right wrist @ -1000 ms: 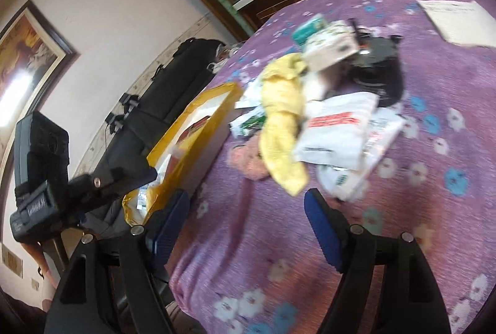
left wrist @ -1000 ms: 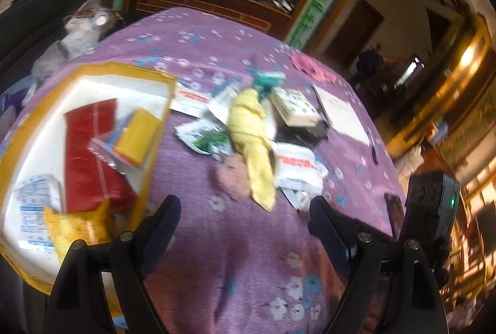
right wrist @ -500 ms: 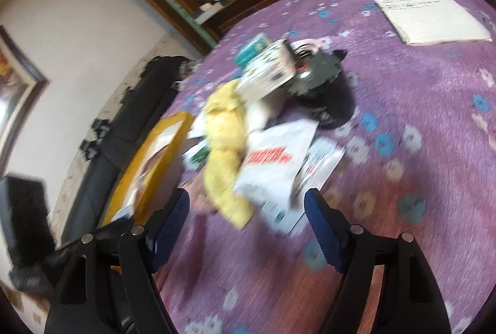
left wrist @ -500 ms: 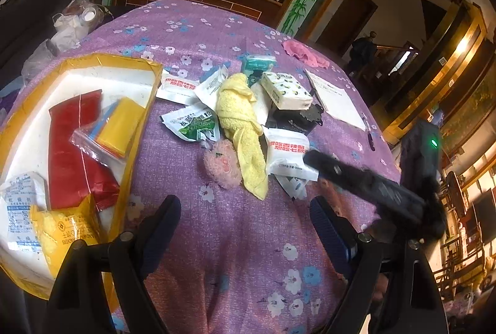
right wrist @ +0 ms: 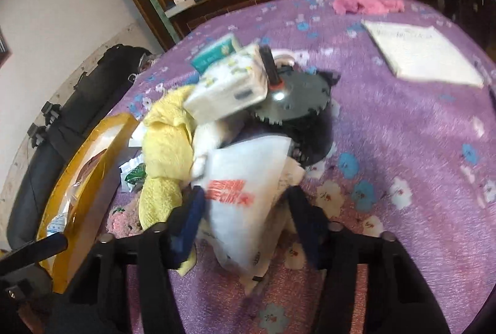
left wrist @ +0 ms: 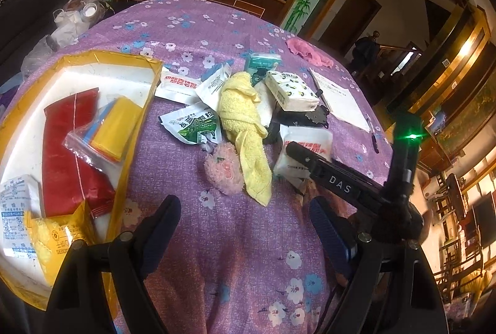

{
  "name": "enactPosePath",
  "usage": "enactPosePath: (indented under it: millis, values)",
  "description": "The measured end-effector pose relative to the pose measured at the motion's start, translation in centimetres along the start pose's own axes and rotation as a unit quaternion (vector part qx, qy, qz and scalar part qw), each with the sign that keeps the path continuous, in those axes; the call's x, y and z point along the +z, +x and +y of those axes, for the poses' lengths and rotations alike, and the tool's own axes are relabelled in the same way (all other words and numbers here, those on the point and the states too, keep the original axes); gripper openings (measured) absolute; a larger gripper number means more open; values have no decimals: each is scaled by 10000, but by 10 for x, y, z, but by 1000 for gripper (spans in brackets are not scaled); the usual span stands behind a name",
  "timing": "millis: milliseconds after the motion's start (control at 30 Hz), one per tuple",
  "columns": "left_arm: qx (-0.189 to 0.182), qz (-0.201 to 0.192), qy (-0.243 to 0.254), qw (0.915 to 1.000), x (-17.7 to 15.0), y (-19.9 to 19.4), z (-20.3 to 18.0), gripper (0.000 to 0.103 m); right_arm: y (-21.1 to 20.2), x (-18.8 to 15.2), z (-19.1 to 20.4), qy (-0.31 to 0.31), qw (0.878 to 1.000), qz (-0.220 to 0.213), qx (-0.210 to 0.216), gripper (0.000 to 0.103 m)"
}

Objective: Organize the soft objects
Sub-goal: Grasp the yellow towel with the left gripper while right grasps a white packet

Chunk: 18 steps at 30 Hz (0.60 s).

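A pile of soft things lies mid-table: a yellow towel [left wrist: 245,129], a pink plush ball [left wrist: 223,169], white packets with red print [left wrist: 305,152], a green-and-white sachet [left wrist: 193,126] and a tissue pack [left wrist: 293,90]. My left gripper [left wrist: 245,228] is open and empty, a little short of the pink plush. My right gripper [right wrist: 245,210] is open, its fingers [right wrist: 187,219] on either side of the white red-printed packet [right wrist: 245,179], touching or nearly so. The right gripper's body [left wrist: 338,179] shows in the left wrist view over that packet.
A yellow-rimmed white tray [left wrist: 136,129] at the left holds a red pouch [left wrist: 66,148], a bagged yellow pack [left wrist: 114,126] and sachets. A black toothed disc [right wrist: 297,98], a paper sheet [right wrist: 424,52] and a pink cloth [right wrist: 365,5] lie farther back. A dark cabinet stands behind.
My right gripper has moved forward and down to the pile, and now straddles the white red-printed packet. My left gripper has drawn back a little, still open.
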State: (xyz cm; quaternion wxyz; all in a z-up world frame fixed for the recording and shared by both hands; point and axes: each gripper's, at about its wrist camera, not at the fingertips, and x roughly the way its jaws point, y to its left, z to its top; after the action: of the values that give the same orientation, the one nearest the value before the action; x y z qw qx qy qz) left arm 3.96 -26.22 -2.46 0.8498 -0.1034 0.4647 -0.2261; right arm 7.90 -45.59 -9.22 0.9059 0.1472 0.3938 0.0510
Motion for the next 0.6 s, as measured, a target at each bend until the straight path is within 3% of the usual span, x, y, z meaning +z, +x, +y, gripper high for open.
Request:
enactPosePath:
  millis: [167,300,600]
  values:
    - [23,31,43,10000,5,6,-5,88,-14,0,9,-196,9994,-285,82,28]
    - [7,45,75,10000,16,13,-8,88,-29,4,4,-10,9964,-548,654,8]
    - [50,167,116,9998,46,47,-16,88,-57,-7,-24,448,9893,-843,1101,8]
